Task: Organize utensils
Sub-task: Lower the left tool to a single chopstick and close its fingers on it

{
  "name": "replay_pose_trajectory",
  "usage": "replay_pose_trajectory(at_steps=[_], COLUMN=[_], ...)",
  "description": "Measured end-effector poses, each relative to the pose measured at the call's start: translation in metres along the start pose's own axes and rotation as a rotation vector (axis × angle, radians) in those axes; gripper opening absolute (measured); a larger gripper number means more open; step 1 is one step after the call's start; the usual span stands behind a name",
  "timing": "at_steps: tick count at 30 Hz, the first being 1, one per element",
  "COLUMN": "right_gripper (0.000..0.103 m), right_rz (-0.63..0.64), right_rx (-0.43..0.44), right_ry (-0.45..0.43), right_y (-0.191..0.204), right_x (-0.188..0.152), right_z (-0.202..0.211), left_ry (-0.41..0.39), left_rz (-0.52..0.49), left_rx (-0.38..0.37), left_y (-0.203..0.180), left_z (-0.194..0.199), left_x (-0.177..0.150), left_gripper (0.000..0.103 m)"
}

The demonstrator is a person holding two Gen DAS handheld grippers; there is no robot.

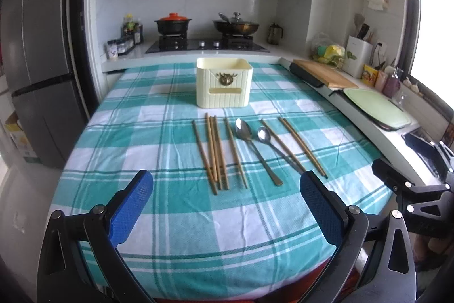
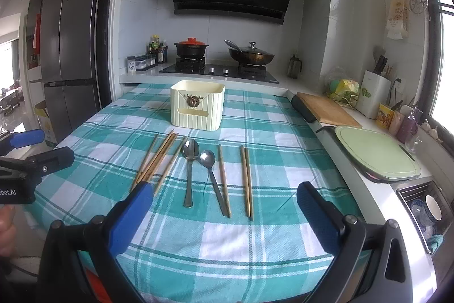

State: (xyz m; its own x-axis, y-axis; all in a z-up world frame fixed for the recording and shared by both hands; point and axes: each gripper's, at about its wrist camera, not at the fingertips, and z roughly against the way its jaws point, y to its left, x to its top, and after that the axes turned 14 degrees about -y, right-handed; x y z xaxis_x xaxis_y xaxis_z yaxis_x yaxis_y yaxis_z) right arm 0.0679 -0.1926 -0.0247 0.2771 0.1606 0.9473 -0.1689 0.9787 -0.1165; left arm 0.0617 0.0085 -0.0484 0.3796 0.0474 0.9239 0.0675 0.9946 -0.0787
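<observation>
A cream ribbed utensil holder [image 1: 224, 85] [image 2: 197, 105] stands upright at the far middle of the checked tablecloth [image 1: 170, 217] [image 2: 283, 138]. In front of it lie several wooden chopsticks [image 1: 217, 152] [image 2: 157, 158] and two metal spoons [image 1: 256, 149] [image 2: 190, 169], side by side in a loose row. My left gripper [image 1: 227, 189] hovers open above the near cloth, short of the utensils, nothing between its blue pads. My right gripper [image 2: 221, 199] is open too, at the near ends of the spoons and the right chopsticks [image 2: 247, 181]. In the right wrist view the left gripper's blue fingers [image 2: 28, 138] show at the left edge.
Behind the table runs a counter with a stove [image 1: 205, 44], a red-lidded pot [image 1: 173, 23] and a wok [image 1: 235, 26]. To the right are a wooden board [image 1: 323, 73], a green board [image 1: 377, 110], a knife block [image 1: 359, 53] and a sink [image 2: 425, 206]. A fridge [image 1: 37, 61] stands left.
</observation>
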Motion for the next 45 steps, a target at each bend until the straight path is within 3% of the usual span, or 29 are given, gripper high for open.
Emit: replay_pose_trajectory(at_steps=[6,13,20,26,38,45], right_gripper=[0.103,0.103,0.103,0.103,0.103,0.103], right_rz=[-0.012,-0.016,-0.012,-0.075,-0.083,-0.110], right_rx=[0.005,0.005,-0.061,-0.116,-0.065,-0.032], right_ry=[0.036,0.050,0.044,0.091,0.170,0.167], right_y=[-0.001,-0.005,-0.032,-0.059,-0.054,-0.092], right_x=[-0.009,-0.015,-0.018,-0.033,-0.053,-0.056], right_z=[-0.014,-0.024,-0.041,-0.056,-0.070,-0.111], left_ry=[0.055,0.066,0.095,0.181,0.321,0.382], left_rz=[0.030,0.006,0.007,0.070,-0.018,-0.001], left_rx=[-0.012,0.008,0.057,0.093,0.175,0.234], left_y=[0.005,0.004,0.020,0.055,0.066,0.079], left_z=[-0.015,-0.029,-0.056,-0.106,-0.234,-0.285], left_x=[-0.007,-0.009,-0.007,-0.011,-0.031,-0.041], left_gripper=[0.103,0.103,0.103,0.103,0.103,0.103])
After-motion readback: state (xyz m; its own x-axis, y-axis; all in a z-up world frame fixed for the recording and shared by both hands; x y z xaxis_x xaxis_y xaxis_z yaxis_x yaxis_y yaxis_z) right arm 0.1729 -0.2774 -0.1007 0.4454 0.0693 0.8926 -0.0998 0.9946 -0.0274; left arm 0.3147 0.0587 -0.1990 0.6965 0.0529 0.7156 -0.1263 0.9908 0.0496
